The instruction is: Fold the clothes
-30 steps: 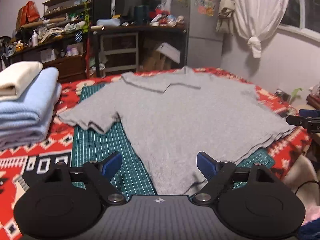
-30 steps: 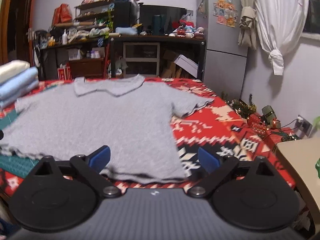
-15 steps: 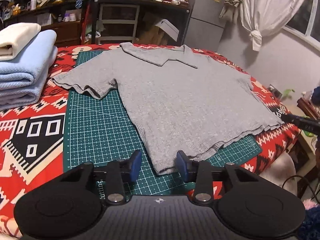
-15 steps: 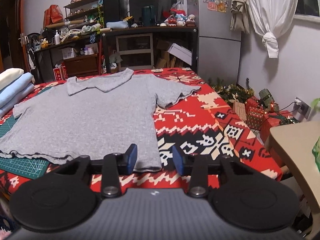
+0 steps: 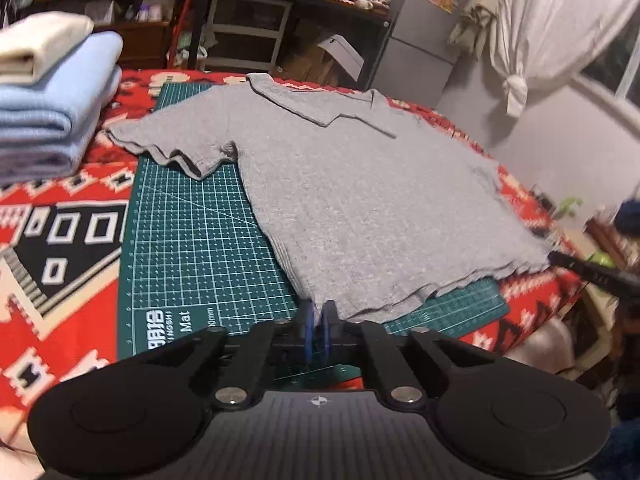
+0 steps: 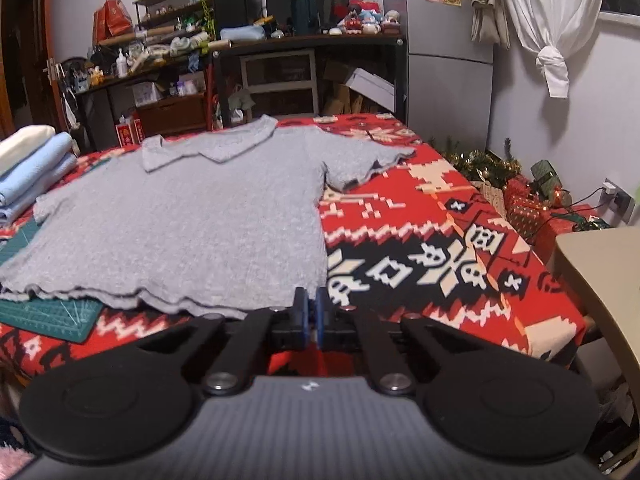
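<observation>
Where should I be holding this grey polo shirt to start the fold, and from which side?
Grip the grey polo shirt by its two bottom hem corners, coming in from the near table edge. It lies flat, collar far, hem nearest, so the corners are the easiest free edges. The left tongs and right tongs appear already shut on those corners, apparently ready to carry the hem toward the collar.

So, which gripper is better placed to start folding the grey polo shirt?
Neither is clearly better: the left gripper is shut on the grey polo shirt at its near left hem corner, the right gripper on the near right corner. Lift both together.
</observation>
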